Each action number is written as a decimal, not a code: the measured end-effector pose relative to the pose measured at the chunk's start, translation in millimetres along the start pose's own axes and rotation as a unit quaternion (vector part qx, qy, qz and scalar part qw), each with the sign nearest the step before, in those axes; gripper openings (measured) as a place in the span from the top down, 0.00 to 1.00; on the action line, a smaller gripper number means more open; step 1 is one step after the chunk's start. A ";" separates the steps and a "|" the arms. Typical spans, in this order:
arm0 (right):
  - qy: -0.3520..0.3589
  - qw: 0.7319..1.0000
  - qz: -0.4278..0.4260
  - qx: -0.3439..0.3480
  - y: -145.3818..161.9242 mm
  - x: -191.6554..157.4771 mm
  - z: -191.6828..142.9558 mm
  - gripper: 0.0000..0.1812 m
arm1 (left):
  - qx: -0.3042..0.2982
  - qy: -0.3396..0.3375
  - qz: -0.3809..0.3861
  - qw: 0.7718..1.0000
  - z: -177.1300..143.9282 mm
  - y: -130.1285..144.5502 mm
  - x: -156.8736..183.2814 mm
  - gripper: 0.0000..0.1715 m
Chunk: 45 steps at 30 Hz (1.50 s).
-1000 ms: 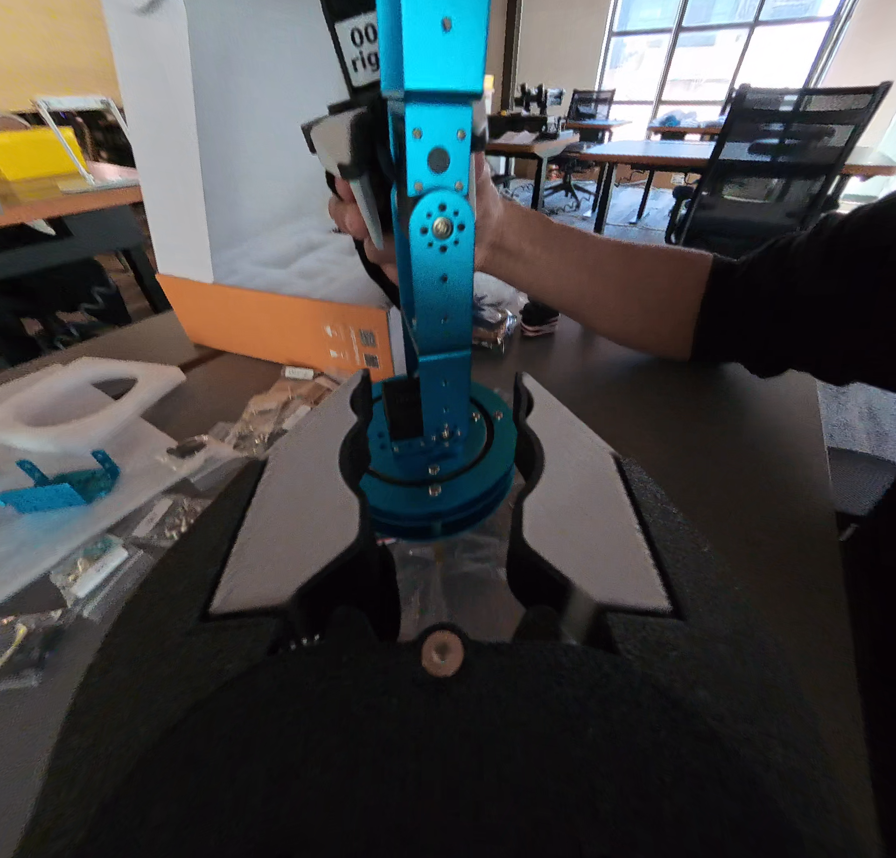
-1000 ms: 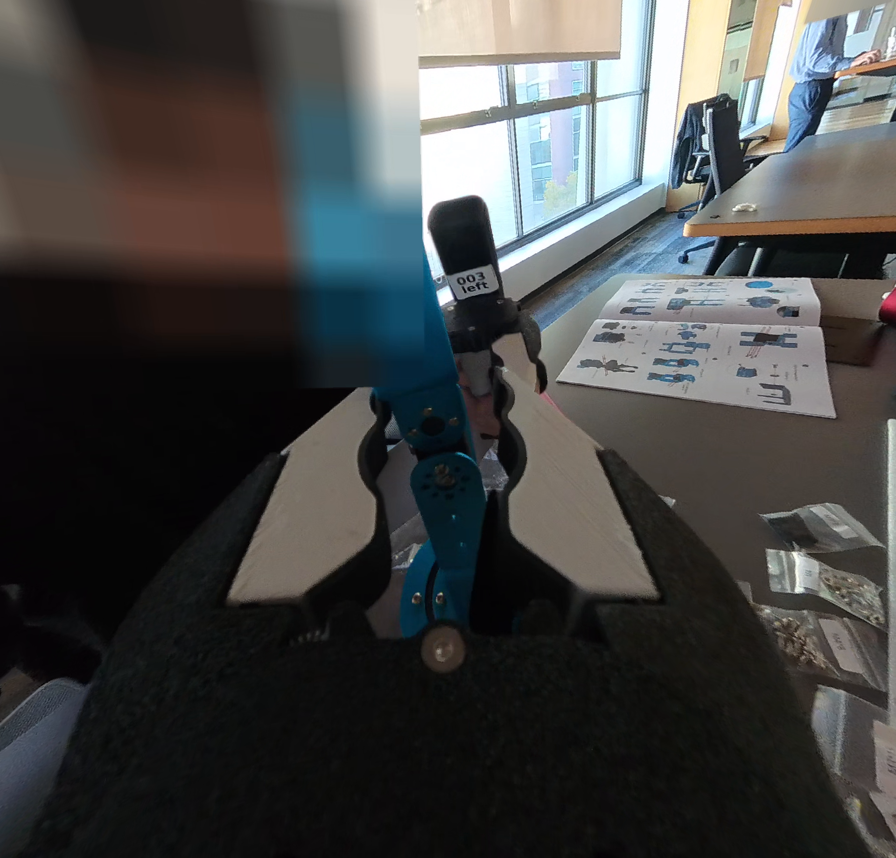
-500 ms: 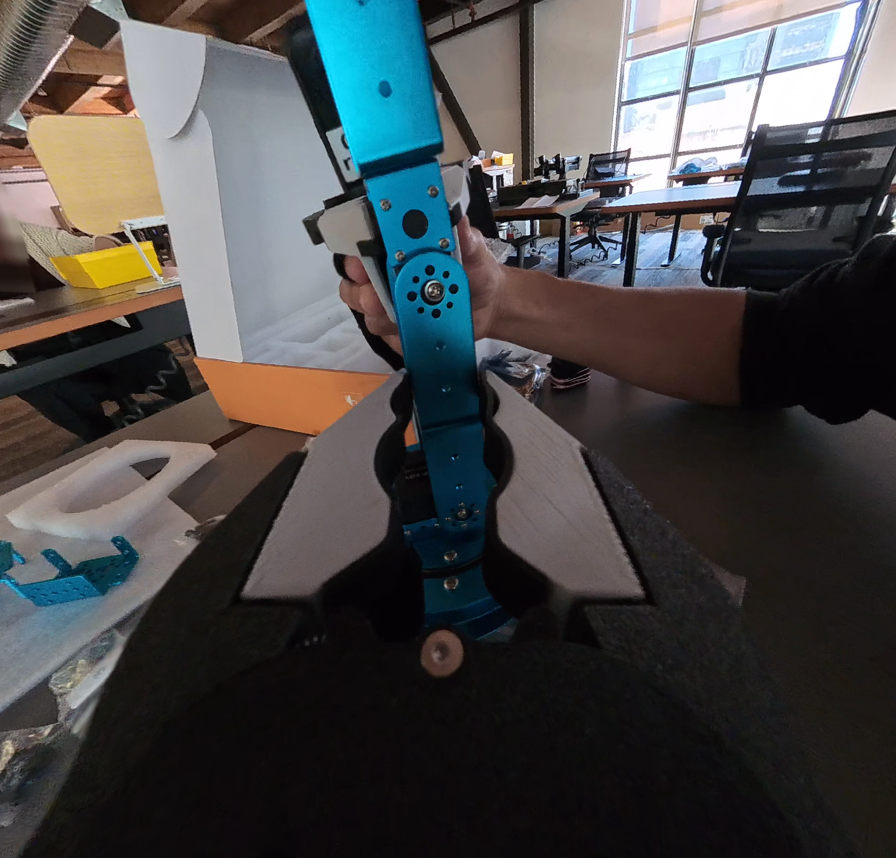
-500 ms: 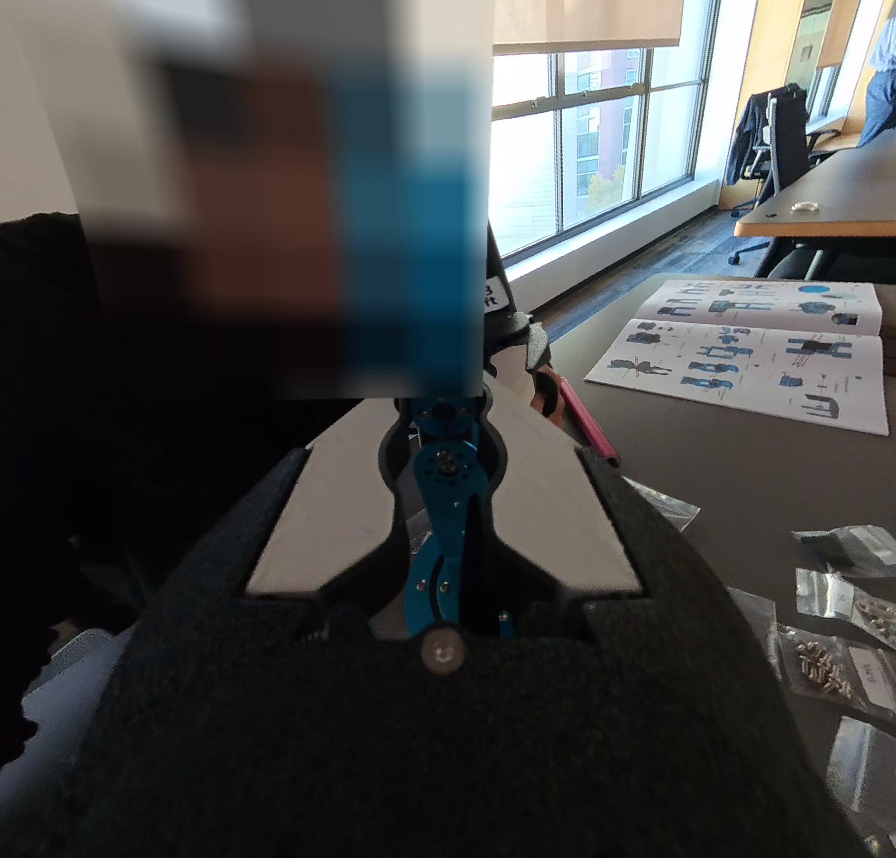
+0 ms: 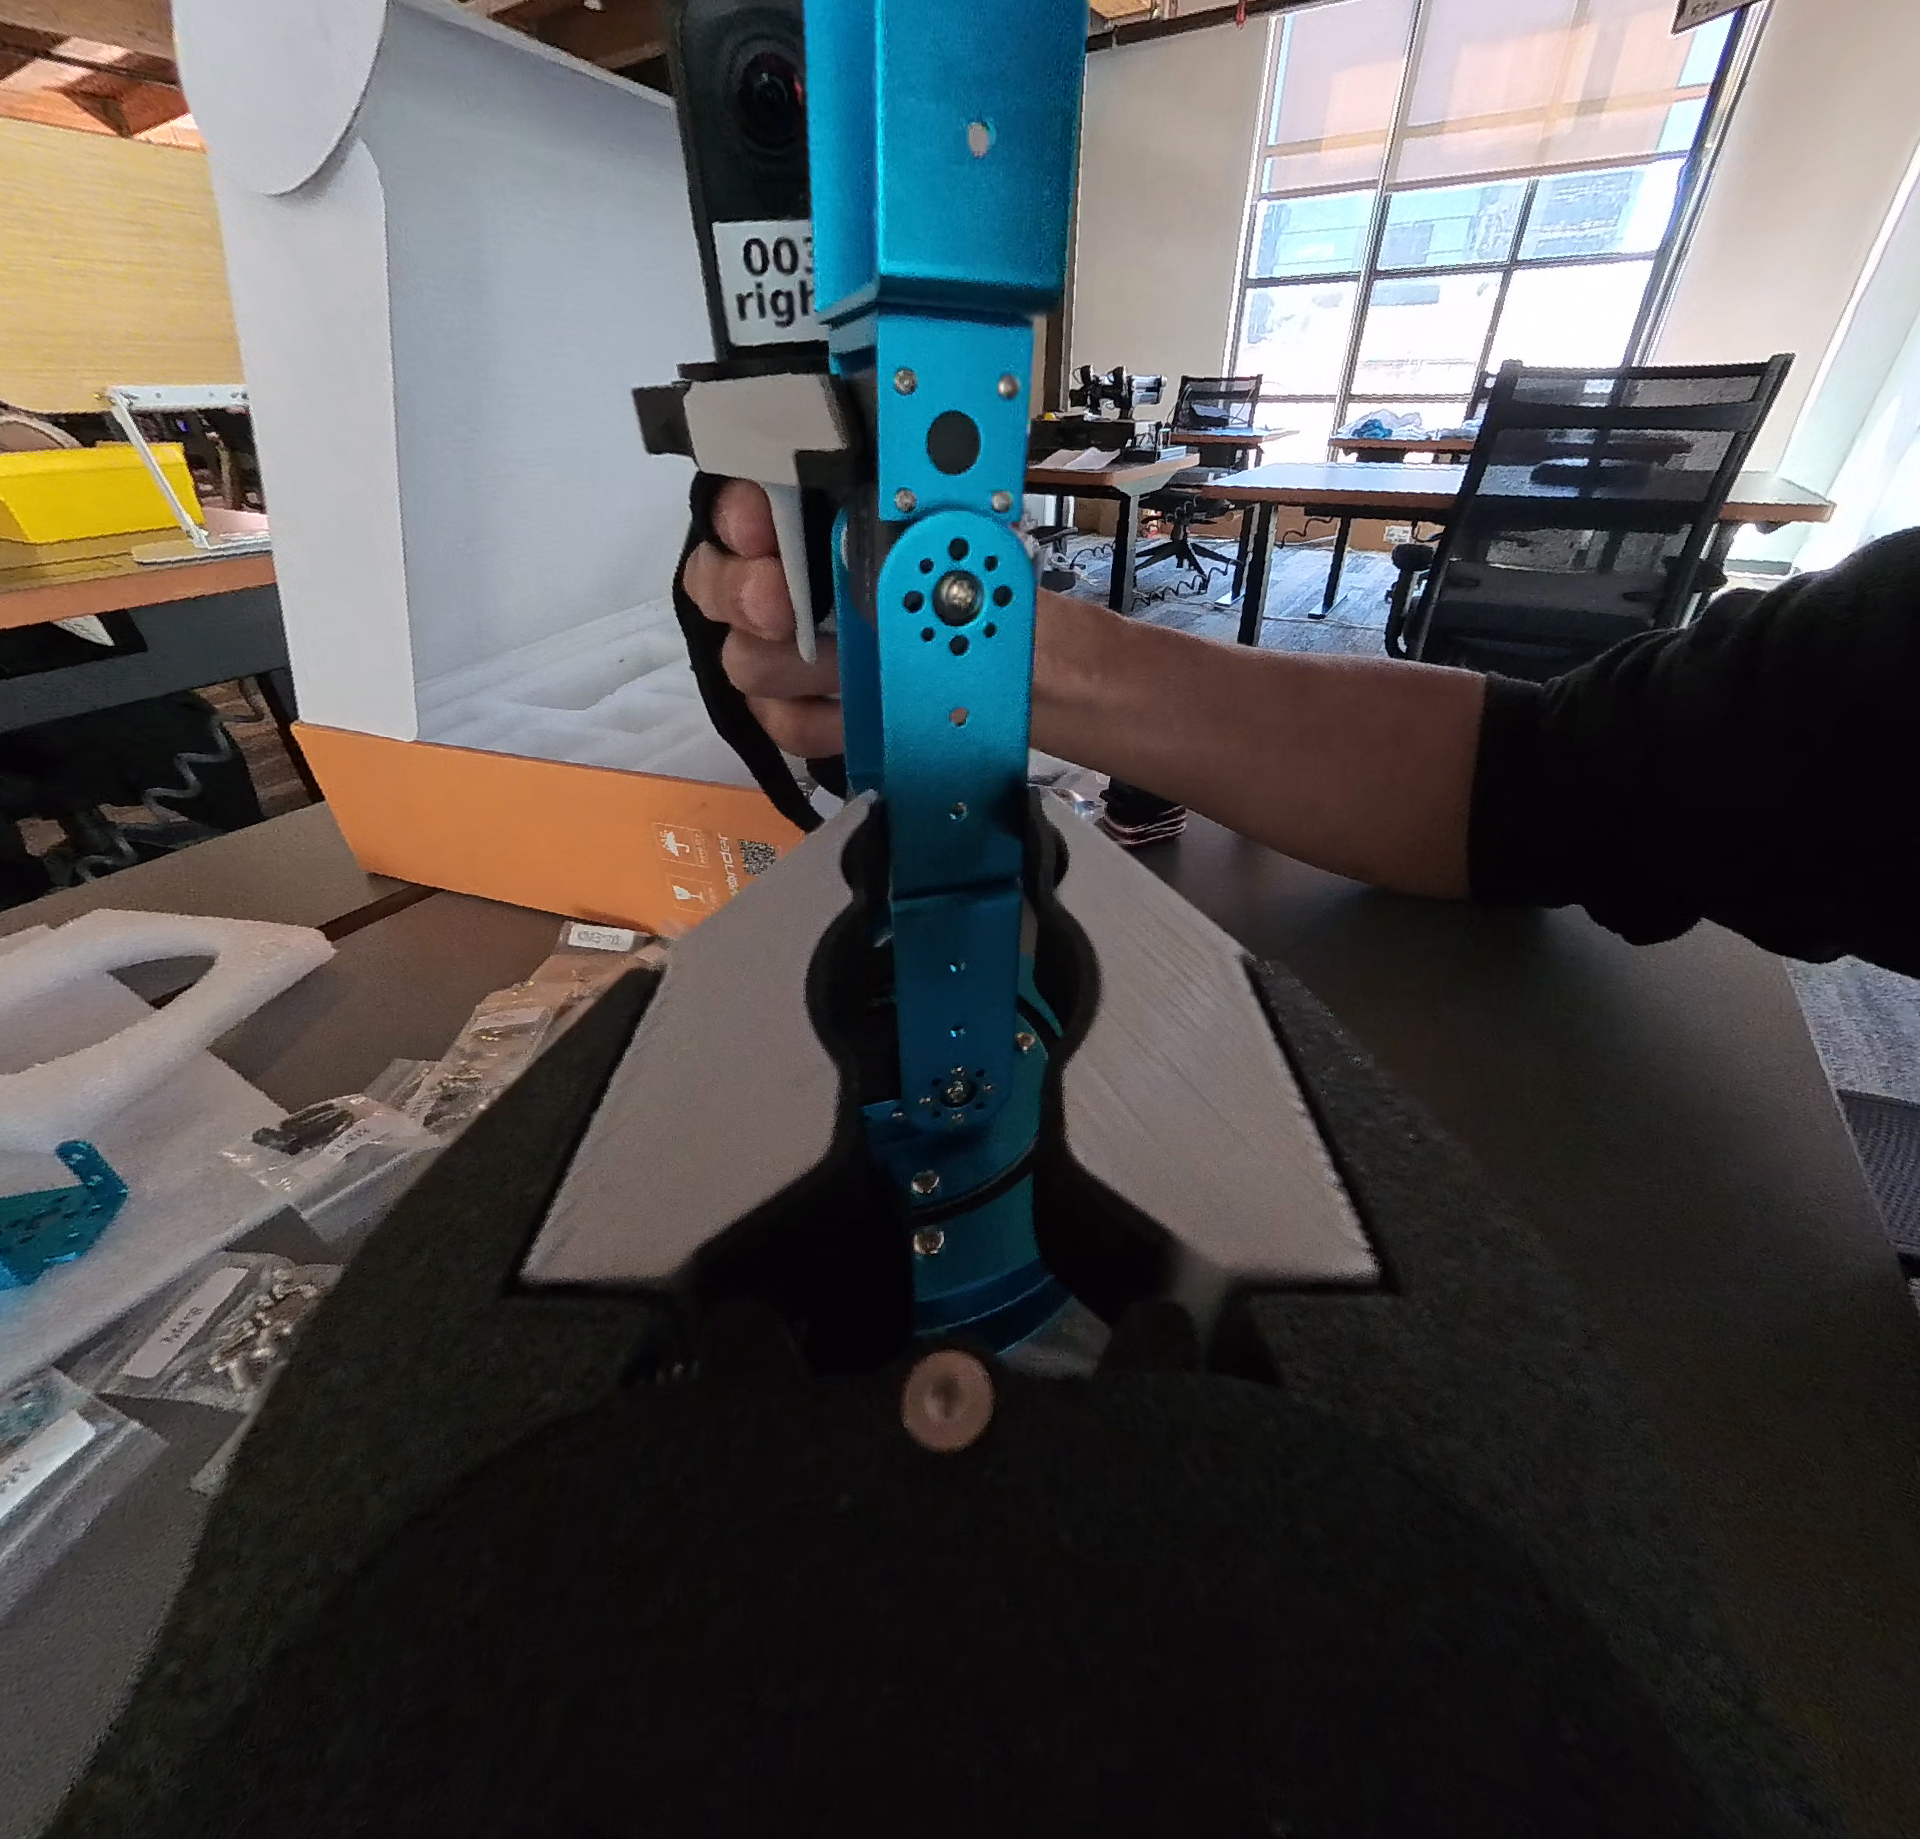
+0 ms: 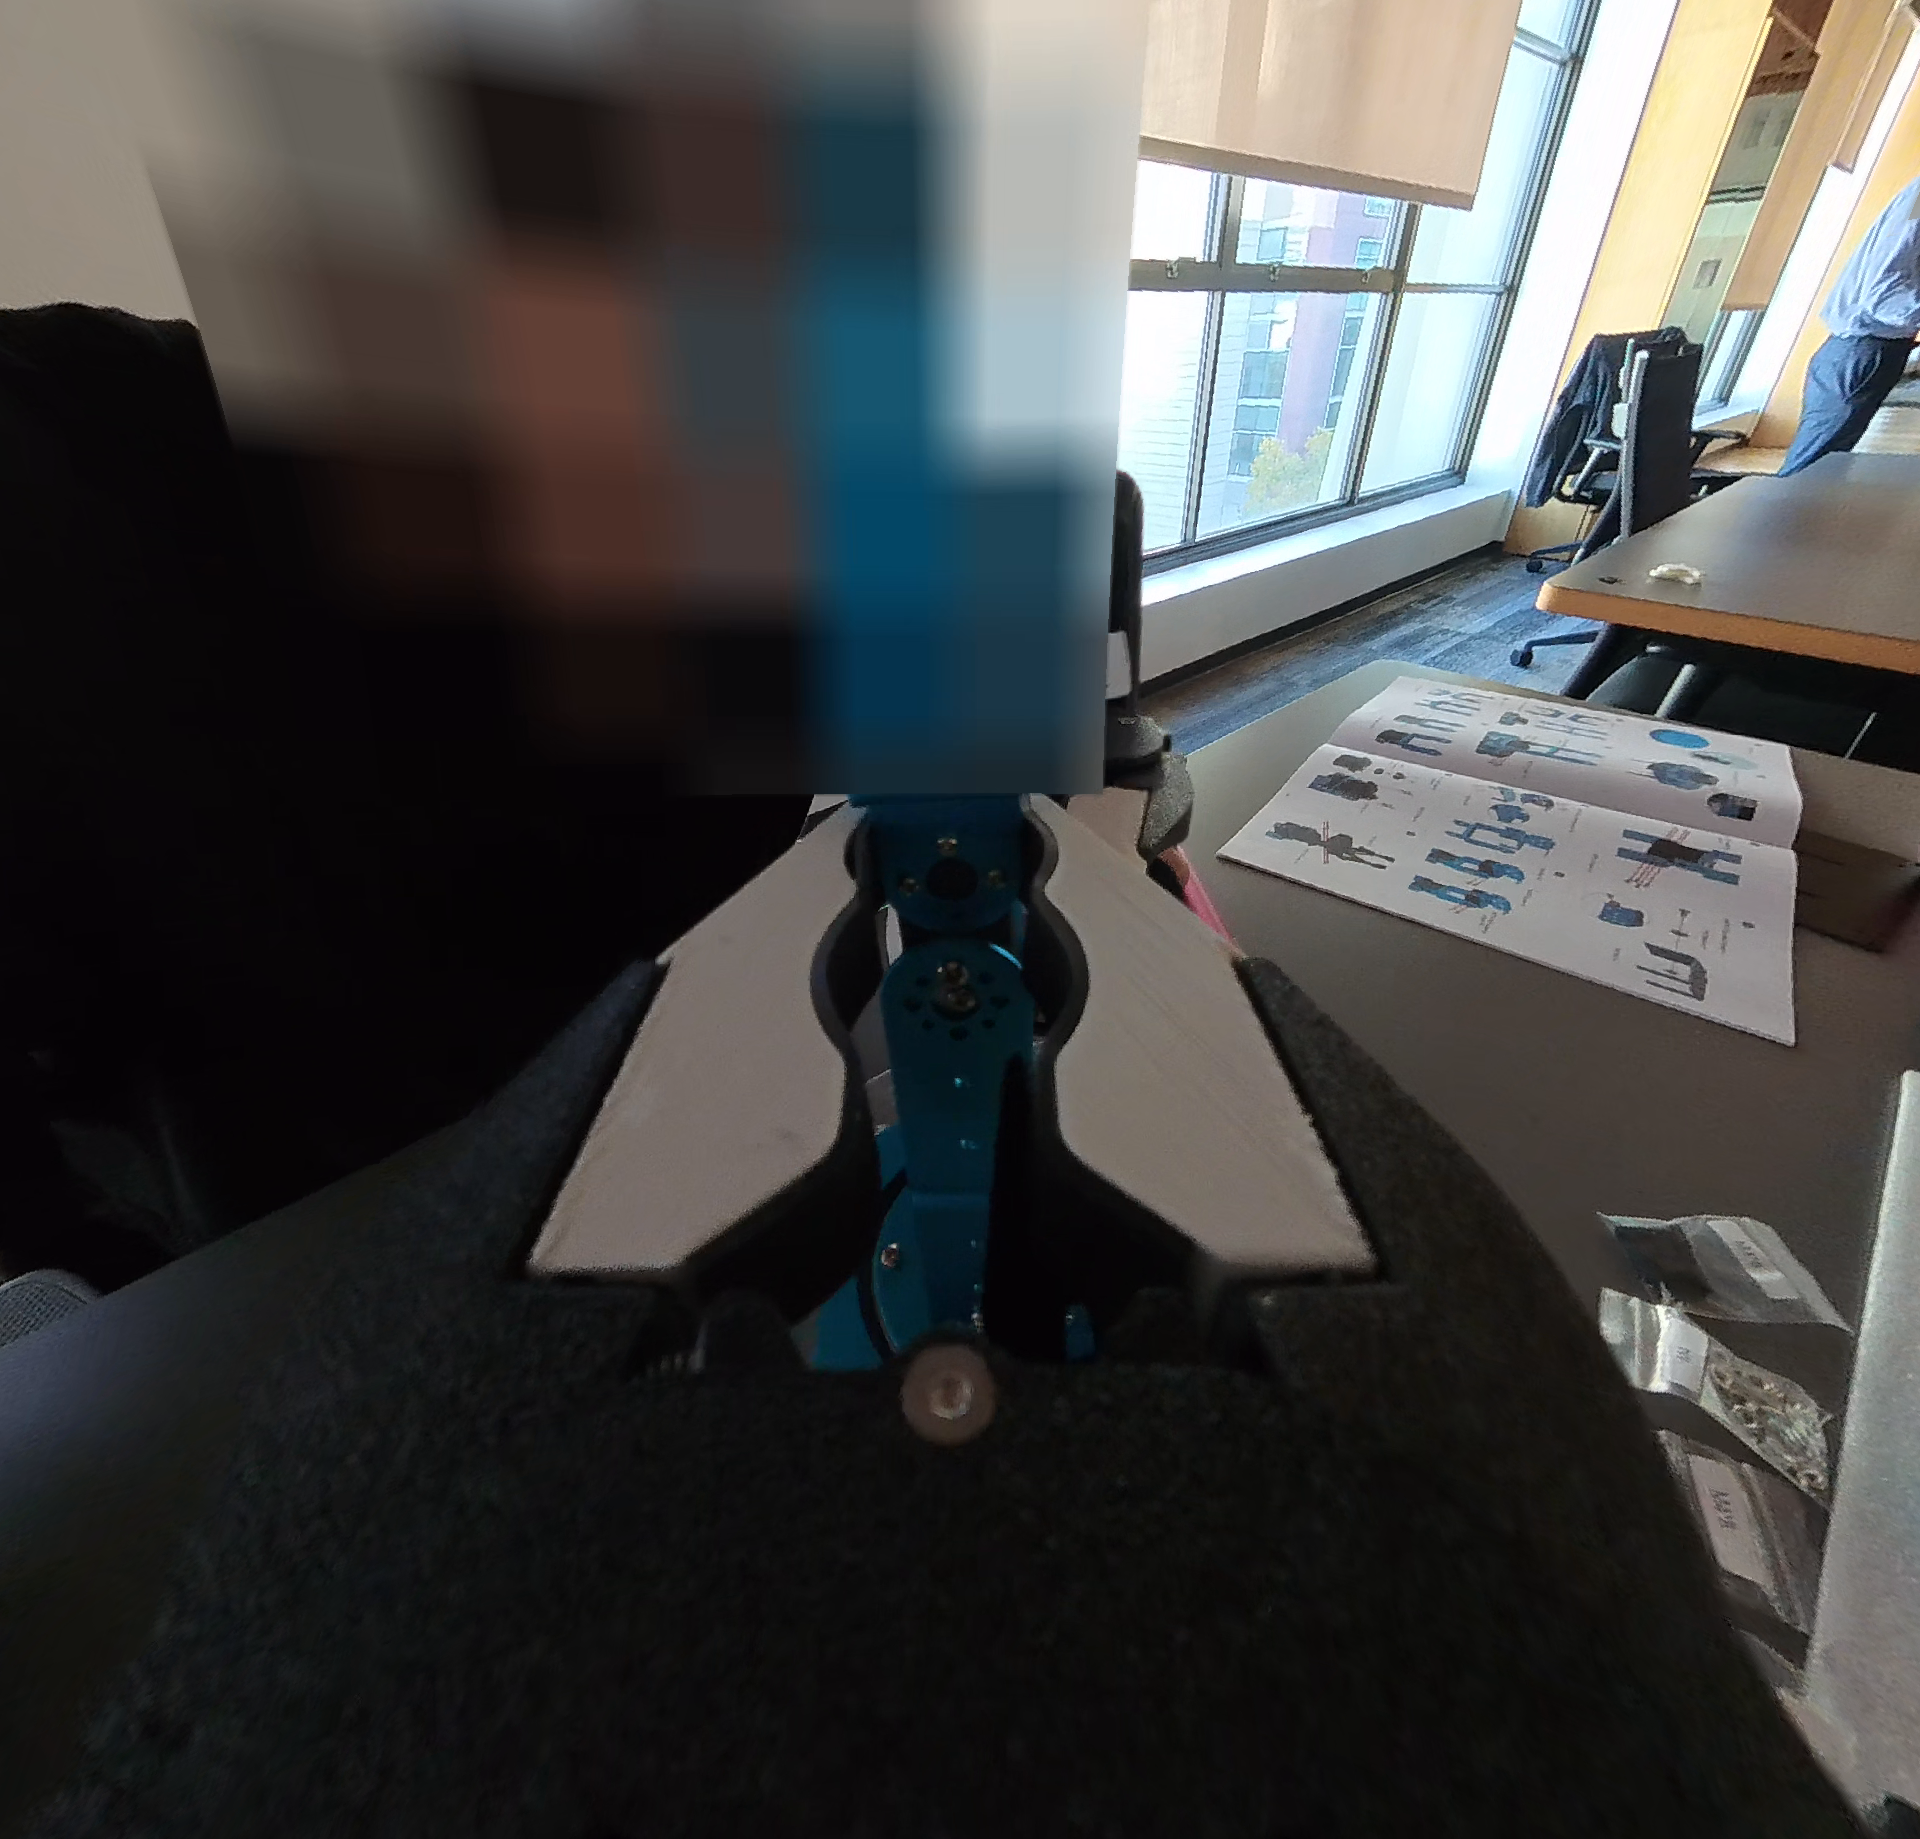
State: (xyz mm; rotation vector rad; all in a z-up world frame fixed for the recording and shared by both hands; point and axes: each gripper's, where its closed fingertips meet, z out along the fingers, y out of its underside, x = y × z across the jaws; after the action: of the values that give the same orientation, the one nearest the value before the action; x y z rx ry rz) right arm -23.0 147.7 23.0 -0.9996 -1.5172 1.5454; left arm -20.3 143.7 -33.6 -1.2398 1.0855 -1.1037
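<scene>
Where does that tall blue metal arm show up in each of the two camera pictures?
Left wrist view: blue metal arm stands upright at centre, between the left gripper fingers.
Right wrist view: blue metal arm at centre, between the right gripper fingers.
Shared landmark: its round hub with a ring of holes.

Between left gripper (image 5: 951, 854) jaws: filled by the upright blue metal arm (image 5: 956, 646); no gap either side.
Beyond it: the hand (image 5: 769, 636) on the other gripper, then a white and orange box (image 5: 499, 501).
Left of table (image 5: 1558, 1114): white foam (image 5: 125, 989), blue bracket (image 5: 52, 1207) and bags of screws (image 5: 239, 1342) crowd the surface.
Right of table: bare dark top, crossed by a sleeved forearm (image 5: 1351, 750).
Between right gripper (image 6: 951, 844) jaws: the same blue arm.
Right of it: open booklet (image 6: 1538, 854), then small bags (image 6: 1714, 1374) near the edge.
</scene>
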 end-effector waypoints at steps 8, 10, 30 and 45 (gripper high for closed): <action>-0.003 1.000 0.021 -0.008 0.8 1.4 1.1 0.89 | -0.004 0.011 -0.020 1.000 -0.5 0.6 -0.5 0.86; 0.001 1.000 0.025 -0.010 0.8 2.3 1.5 0.89 | -0.003 0.002 -0.010 1.000 -0.8 -0.1 -0.8 0.86; -0.039 0.998 0.040 0.013 -0.3 -3.1 5.8 0.89 | 0.084 -0.012 -0.006 0.996 0.2 -34.0 4.1 0.85; -0.026 1.000 0.006 -0.004 1.2 -6.1 8.3 0.89 | 0.090 0.027 -0.055 0.994 -0.7 -33.4 7.9 0.85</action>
State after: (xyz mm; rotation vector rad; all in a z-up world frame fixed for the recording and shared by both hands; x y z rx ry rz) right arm -27.9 138.6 22.0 -0.9811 -1.5566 1.5870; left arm -20.9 135.2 -0.4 -1.1429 0.9429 -1.2963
